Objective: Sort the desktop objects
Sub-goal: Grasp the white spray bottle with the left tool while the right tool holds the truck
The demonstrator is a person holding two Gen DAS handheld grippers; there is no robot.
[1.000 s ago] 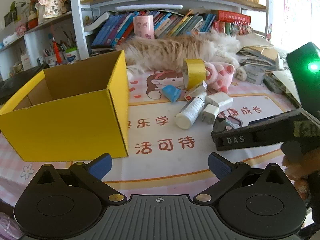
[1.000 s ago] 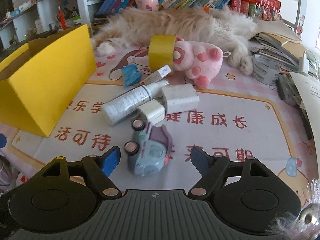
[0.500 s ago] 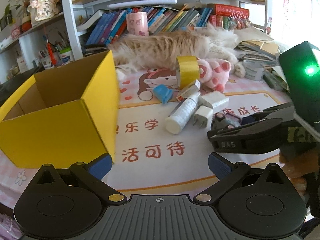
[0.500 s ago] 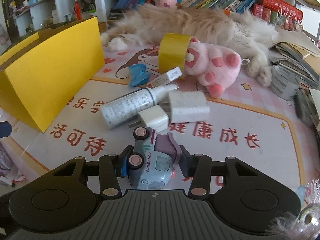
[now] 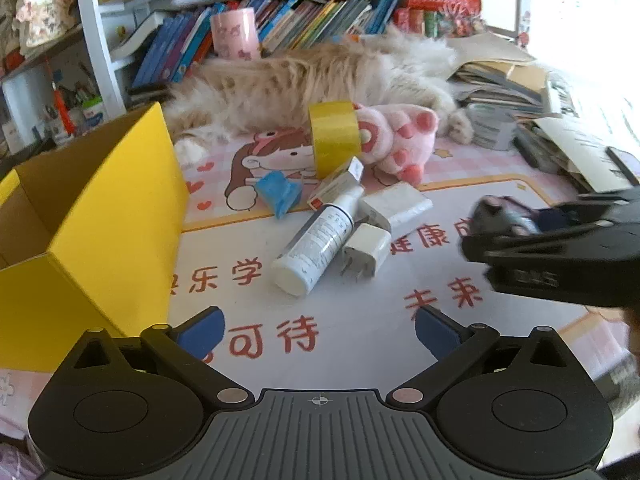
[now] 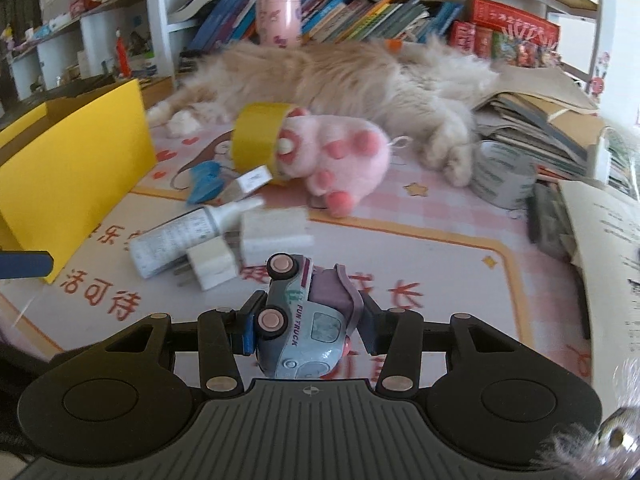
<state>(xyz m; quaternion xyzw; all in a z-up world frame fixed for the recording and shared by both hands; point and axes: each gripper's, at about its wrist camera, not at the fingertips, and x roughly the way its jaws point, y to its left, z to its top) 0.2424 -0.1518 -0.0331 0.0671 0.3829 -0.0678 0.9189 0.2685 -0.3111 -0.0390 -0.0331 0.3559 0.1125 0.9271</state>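
My right jaws (image 6: 306, 330) are closed tight on the small blue-grey toy truck w/ pink wheels (image 6: 302, 320), pads pressing both flanks; the truck lies tipped on its side between them, just clear of the cartoon-print desk mat (image 6: 420, 256), I think. My left jaws (image 5: 318, 326) stand wide open w/ nothing in them, hovering over bare mat near the front edge of the desk.

Step in hand, as I judge it: carry the truck to the open yellow cardboard box (image 5: 116, 216) at the left end of the desk. To do it well: keep the squeeze firm, since the body is rounded, smooth plastic and could twist out; lift before going sideways; clear the box's near wall, then let go low inside so it doesn't bounce.

In the way: the white spray bottle lying on its side (image 6: 188, 234), the white plug charger (image 6: 210, 266) touching it and the white block adapter (image 6: 276, 230) just behind sit between truck and box, so I go over, not through. My left jaws also sit in that lane & should stay low or pull aside.

Other stuff, toward the back edge: the yellow tape roll (image 6: 258, 140) touching the pink plush pig (image 6: 340, 160), a crumpled blue scrap (image 6: 206, 182), a small white-and-red carton (image 6: 250, 180). A fluffy cream cat (image 6: 340, 80) sprawls along the back edge, well clear of my path.
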